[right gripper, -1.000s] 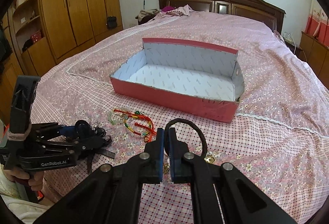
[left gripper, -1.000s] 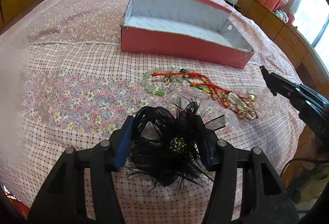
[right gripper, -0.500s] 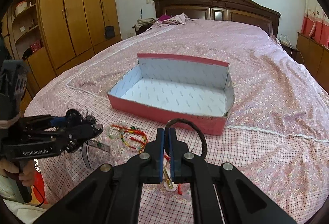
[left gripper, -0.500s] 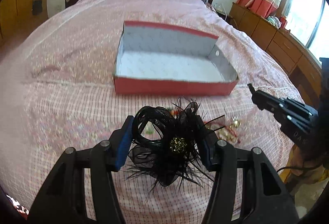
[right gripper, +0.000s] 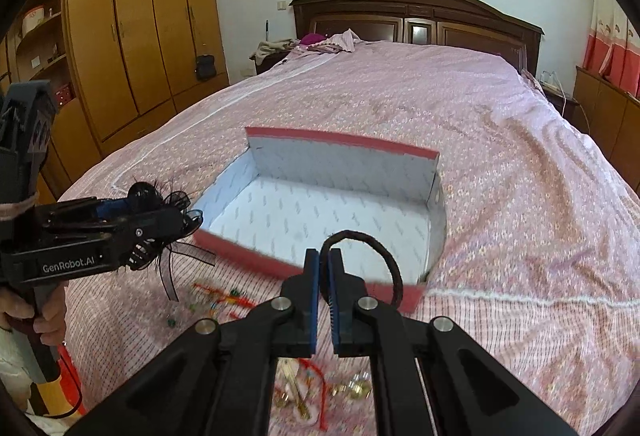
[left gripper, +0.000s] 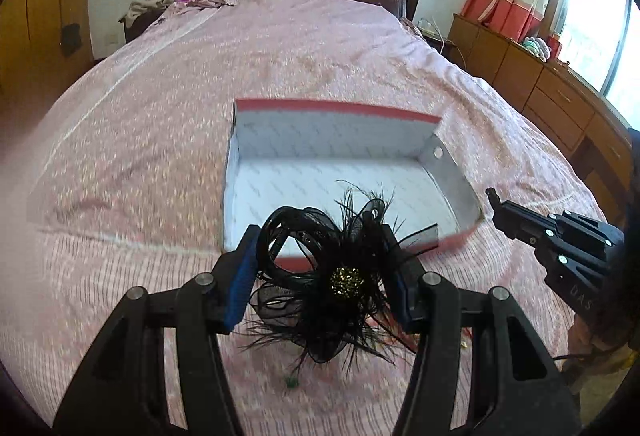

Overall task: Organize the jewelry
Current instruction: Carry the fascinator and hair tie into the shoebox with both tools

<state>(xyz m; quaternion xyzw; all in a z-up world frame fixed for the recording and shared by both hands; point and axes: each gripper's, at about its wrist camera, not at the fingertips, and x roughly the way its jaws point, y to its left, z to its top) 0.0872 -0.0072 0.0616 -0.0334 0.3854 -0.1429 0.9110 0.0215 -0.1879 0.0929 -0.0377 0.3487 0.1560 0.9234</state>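
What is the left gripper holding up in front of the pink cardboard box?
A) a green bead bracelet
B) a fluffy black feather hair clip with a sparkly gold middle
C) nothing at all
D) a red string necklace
B: the left gripper has its blue pads pressed on both sides of the black feather hair clip with a sparkly gold centre, raised before the pink cardboard box.

Left gripper (left gripper: 324, 276): black angular plastic frame, blue pads (left gripper: 240, 284), round silver screws at the finger joints, white "GenRobot.AI" lettering on the side. Right gripper (right gripper: 325, 300): same black build, blue ridged pads, silver screws. Hand (right gripper: 36, 320) wrapped round a grey grip with an orange base.
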